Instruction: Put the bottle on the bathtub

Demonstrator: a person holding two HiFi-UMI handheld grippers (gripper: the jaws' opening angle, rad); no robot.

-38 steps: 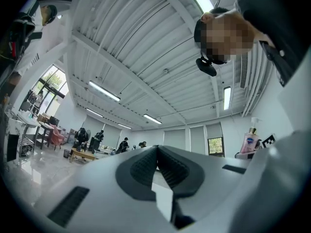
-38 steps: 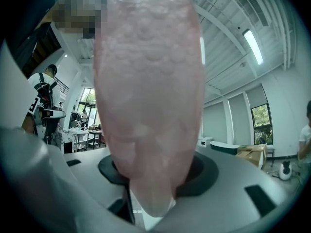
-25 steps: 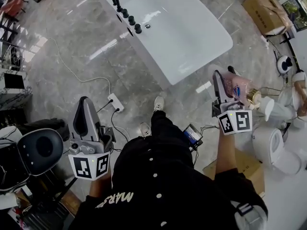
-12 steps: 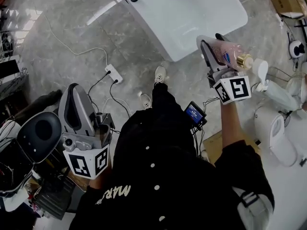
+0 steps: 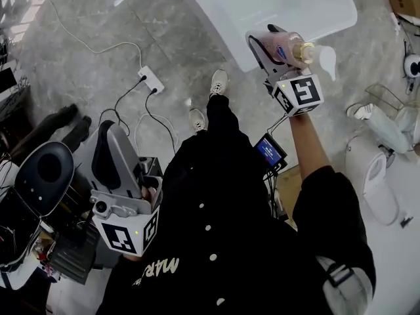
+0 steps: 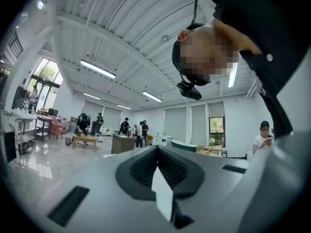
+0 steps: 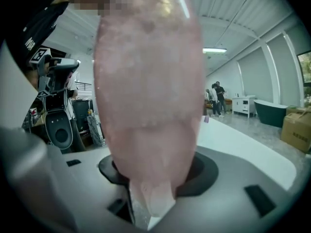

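Observation:
A pink bottle (image 5: 286,46) with a gold collar and a white pump lies sideways in my right gripper (image 5: 270,42), which is shut on it. In the head view it hangs over the floor just in front of the near end of the white bathtub (image 5: 262,5). The right gripper view is filled by the pink bottle (image 7: 146,91), pinched between the jaws of the right gripper (image 7: 148,198), with the white bathtub (image 7: 243,144) behind it. My left gripper (image 5: 108,136) is low at the left, shut and empty. In its own view the left gripper (image 6: 158,166) points up at the ceiling.
A white power strip (image 5: 152,81) and cables lie on the grey marble floor. A black round seat (image 5: 42,172) stands at the left and a white toilet (image 5: 377,189) at the right. A cardboard box (image 5: 289,195) sits by the person's right side. Several people stand far off.
My right gripper has carried the bottle forward and to the left, up to the near end of the bathtub. The left gripper has stayed low at my side.

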